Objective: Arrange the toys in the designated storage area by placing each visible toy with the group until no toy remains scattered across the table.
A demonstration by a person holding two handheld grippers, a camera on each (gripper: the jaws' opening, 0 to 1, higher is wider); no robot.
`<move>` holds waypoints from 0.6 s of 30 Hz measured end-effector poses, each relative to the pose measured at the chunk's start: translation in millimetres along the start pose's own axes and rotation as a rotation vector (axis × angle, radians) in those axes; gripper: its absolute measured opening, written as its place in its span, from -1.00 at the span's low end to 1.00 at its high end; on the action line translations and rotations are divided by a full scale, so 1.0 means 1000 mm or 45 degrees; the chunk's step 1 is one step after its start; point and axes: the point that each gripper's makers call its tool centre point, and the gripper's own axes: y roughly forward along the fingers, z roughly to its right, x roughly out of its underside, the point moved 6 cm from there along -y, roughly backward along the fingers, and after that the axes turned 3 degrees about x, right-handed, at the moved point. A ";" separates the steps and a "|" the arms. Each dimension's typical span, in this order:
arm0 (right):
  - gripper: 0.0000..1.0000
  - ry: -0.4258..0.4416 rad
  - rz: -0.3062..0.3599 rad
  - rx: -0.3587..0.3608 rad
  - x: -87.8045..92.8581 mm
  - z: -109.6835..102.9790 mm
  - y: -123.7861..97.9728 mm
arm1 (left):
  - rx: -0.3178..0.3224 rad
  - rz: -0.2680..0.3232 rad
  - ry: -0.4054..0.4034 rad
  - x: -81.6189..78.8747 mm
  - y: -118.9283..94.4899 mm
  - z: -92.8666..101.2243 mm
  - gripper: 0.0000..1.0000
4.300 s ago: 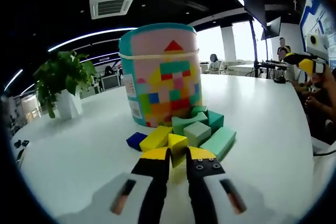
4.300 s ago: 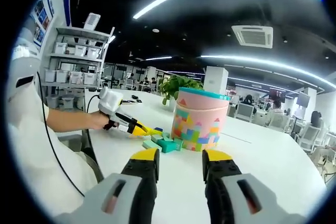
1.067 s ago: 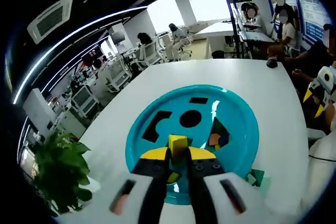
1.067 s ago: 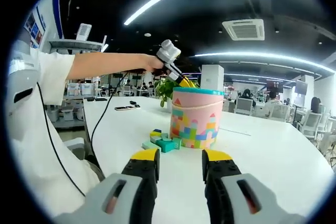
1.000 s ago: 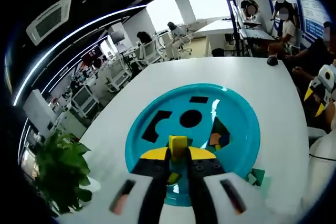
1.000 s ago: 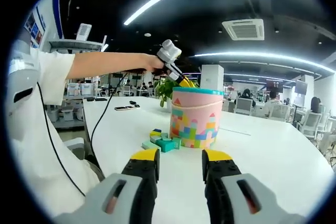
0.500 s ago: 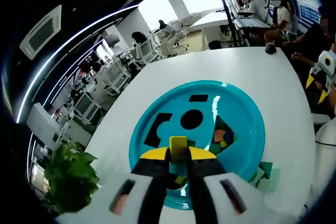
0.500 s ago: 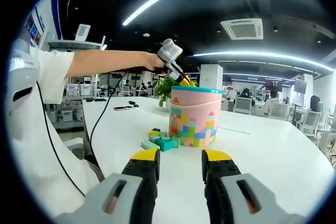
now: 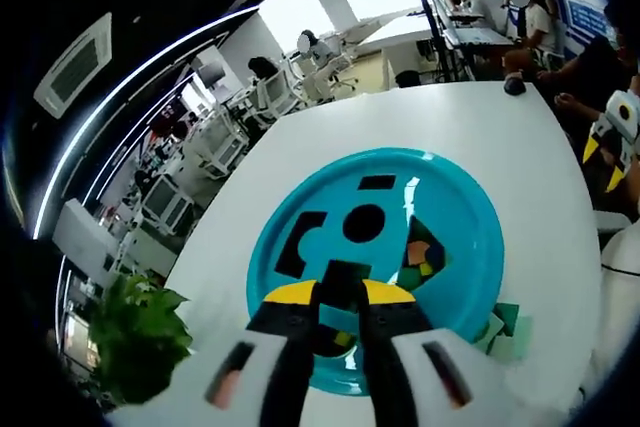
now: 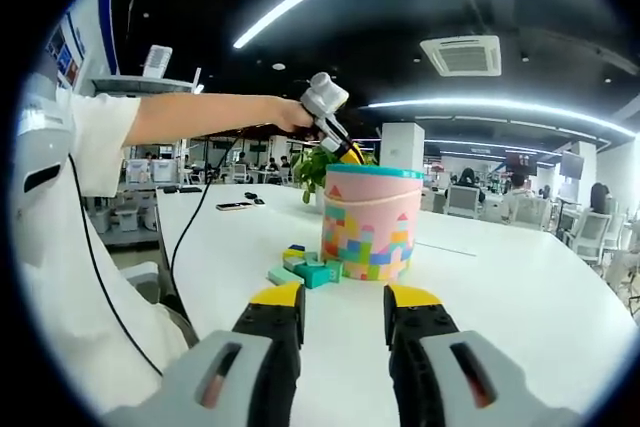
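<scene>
In the left gripper view I look straight down on the teal lid [image 9: 470,247] of the toy bucket, which has several shaped cut-outs. My left gripper [image 9: 338,292] hovers over a square slot with its jaws slightly apart and nothing between them. Coloured blocks [image 9: 420,252] show inside through the triangular hole. In the right gripper view the pink patterned bucket [image 10: 375,222] stands on the white table, with the left gripper [image 10: 345,155] held above its top. Several loose blocks [image 10: 305,269] lie at its foot. My right gripper [image 10: 340,302] stands open and empty, well short of the bucket.
A potted plant [image 9: 135,342] stands beside the bucket. Green blocks [image 9: 500,332] lie on the table by the lid's edge. The white table [image 10: 520,297] stretches wide to the right. A person's arm [image 10: 200,117] reaches across from the left. Desks, chairs and people sit far behind.
The yellow block that my left gripper held over the lid is gone from between the jaws, and the dark square slot now shows there. The right gripper has stayed still.
</scene>
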 end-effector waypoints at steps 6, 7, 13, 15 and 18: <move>-0.37 -0.001 0.001 0.001 0.000 0.001 0.000 | -0.004 0.022 -0.005 -0.003 -0.003 -0.003 -0.69; -0.37 -0.003 0.000 0.002 0.000 0.001 0.000 | 0.002 0.038 -0.024 -0.003 -0.005 -0.003 -0.68; -0.37 0.002 0.002 0.007 -0.001 0.002 -0.001 | -0.009 0.118 -0.120 -0.001 -0.020 -0.008 -0.57; -0.37 0.000 0.002 0.008 -0.001 0.003 -0.001 | -0.002 0.147 -0.157 0.000 -0.025 -0.007 -0.55; -0.37 -0.003 -0.001 0.009 -0.001 0.003 -0.001 | 0.051 0.245 -0.302 0.000 -0.037 -0.006 -0.49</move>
